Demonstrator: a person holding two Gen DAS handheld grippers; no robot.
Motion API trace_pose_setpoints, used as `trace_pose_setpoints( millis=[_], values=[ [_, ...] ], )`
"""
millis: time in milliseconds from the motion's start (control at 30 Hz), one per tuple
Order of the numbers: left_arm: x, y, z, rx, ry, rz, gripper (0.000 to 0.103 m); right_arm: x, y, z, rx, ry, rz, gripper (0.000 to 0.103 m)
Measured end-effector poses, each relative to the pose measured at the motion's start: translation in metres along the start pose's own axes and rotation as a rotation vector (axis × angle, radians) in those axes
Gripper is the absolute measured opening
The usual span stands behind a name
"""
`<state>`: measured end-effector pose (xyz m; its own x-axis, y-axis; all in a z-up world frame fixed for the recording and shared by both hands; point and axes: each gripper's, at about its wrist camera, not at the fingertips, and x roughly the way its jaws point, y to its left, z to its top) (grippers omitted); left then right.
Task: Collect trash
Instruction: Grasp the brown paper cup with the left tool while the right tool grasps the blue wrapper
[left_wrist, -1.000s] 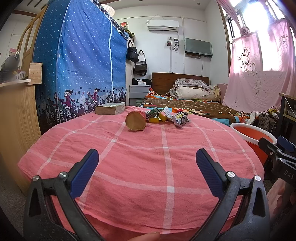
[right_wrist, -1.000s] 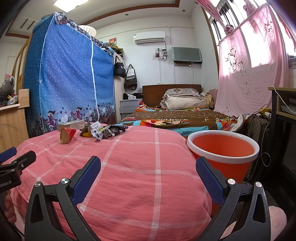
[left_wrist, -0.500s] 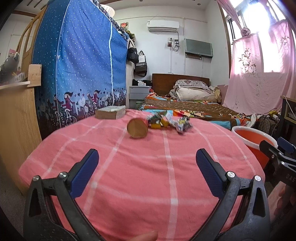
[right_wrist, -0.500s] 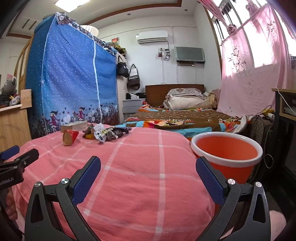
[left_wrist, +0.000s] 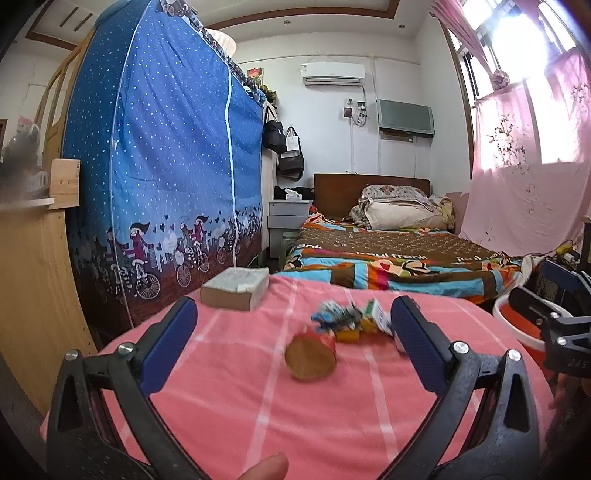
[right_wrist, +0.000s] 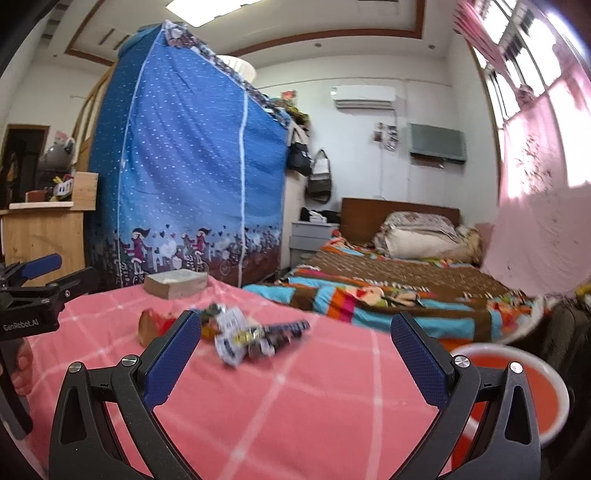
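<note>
A pile of crumpled wrappers (right_wrist: 251, 338) lies on the pink checked tablecloth (right_wrist: 303, 406). A red paper cup (left_wrist: 311, 356) lies on its side next to the wrappers (left_wrist: 347, 321), its brown bottom facing the left wrist view. My left gripper (left_wrist: 293, 345) is open, with the cup in line between its blue pads, a little beyond them. My right gripper (right_wrist: 295, 350) is open and empty, a short way before the wrappers. The cup (right_wrist: 153, 326) shows past the right gripper's left finger. An orange bin (right_wrist: 517, 391) with a white rim stands at the table's right edge.
A thick book (left_wrist: 236, 288) lies at the table's far left corner. Behind stand a blue fabric wardrobe (left_wrist: 166, 177), a wooden shelf (left_wrist: 33, 258) at left and a bed (left_wrist: 388, 254). The other gripper (left_wrist: 554, 325) shows at the right of the left wrist view.
Both grippers have moved forward and higher over the table toward the cup and wrappers, which now look much nearer. Both stay open. The bin has slid to the lower right of the right wrist view.
</note>
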<state>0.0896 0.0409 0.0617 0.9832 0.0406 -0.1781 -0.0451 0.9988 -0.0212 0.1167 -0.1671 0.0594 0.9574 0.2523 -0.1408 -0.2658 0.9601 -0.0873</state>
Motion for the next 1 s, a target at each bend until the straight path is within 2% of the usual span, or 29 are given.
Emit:
trace_pose_setpoints(
  millis=[100, 233, 333, 367, 400, 533, 600, 667, 800, 867, 1000],
  values=[
    [0.011, 0.002, 0.007, 0.002, -0.009, -0.005, 0.103, 0.023, -0.003, 0.005, -0.003, 0.03, 0.025, 0.103],
    [0.03, 0.004, 0.012, -0.007, 0.033, -0.009, 0.103, 0.055, -0.008, 0.009, 0.034, 0.109, 0.074, 0.102],
    [0.049, 0.004, 0.011, -0.025, 0.122, -0.01, 0.103, 0.079, -0.007, 0.007, 0.07, 0.19, 0.125, 0.088],
    [0.057, 0.006, 0.009, -0.039, 0.169, -0.021, 0.1, 0.085, -0.007, 0.005, 0.079, 0.215, 0.139, 0.081],
    [0.063, 0.007, 0.007, -0.05, 0.203, -0.032, 0.099, 0.095, -0.008, 0.002, 0.093, 0.261, 0.155, 0.079],
    [0.088, 0.009, -0.008, -0.094, 0.36, -0.089, 0.078, 0.118, -0.008, -0.011, 0.146, 0.372, 0.2, 0.063],
    [0.096, 0.008, -0.013, -0.104, 0.41, -0.113, 0.074, 0.131, -0.007, -0.017, 0.16, 0.423, 0.21, 0.059],
    [0.099, 0.005, -0.017, -0.108, 0.436, -0.124, 0.071, 0.138, -0.006, -0.019, 0.167, 0.448, 0.222, 0.053],
    [0.109, 0.0, -0.023, -0.109, 0.494, -0.14, 0.064, 0.153, 0.002, -0.022, 0.146, 0.5, 0.238, 0.05],
    [0.115, -0.001, -0.026, -0.112, 0.527, -0.144, 0.054, 0.158, 0.006, -0.022, 0.14, 0.511, 0.243, 0.039],
    [0.116, 0.001, -0.027, -0.13, 0.537, -0.153, 0.052, 0.156, 0.012, -0.021, 0.105, 0.504, 0.231, 0.024]
  ],
)
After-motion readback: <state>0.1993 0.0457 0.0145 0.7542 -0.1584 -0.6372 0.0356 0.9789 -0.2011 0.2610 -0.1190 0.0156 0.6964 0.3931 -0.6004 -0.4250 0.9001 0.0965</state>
